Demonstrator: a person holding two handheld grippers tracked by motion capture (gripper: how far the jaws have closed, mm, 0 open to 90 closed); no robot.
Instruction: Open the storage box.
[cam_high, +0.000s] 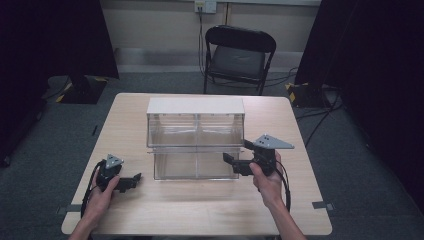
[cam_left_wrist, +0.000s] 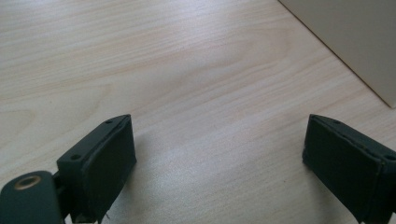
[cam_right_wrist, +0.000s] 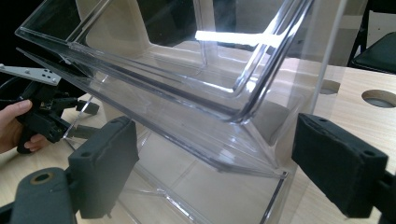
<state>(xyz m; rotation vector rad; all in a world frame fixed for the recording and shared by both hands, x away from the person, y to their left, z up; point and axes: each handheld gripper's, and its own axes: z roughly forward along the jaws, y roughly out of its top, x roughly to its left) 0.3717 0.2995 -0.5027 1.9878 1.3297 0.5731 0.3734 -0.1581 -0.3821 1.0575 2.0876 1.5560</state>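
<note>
A clear plastic drawer box (cam_high: 195, 135) with a white top stands mid-table; its upper bins look tilted out toward me. My right gripper (cam_high: 237, 151) is open at the box's front right corner. In the right gripper view the jaws stand wide apart (cam_right_wrist: 215, 163), with the corner of the tilted clear bin (cam_right_wrist: 187, 93) between them, touching neither pad. My left gripper (cam_high: 131, 182) rests low over the table, left of the box, pointing right. It is open (cam_left_wrist: 219, 158) with bare wood between its jaws. A pale panel (cam_left_wrist: 345, 37) crosses that view's top right corner.
The light wood table (cam_high: 200, 210) has free room in front of the box and at both sides. Two round holes (cam_right_wrist: 379, 98) are cut in the tabletop. A black folding chair (cam_high: 239, 55) stands behind the table. Cables lie on the grey floor.
</note>
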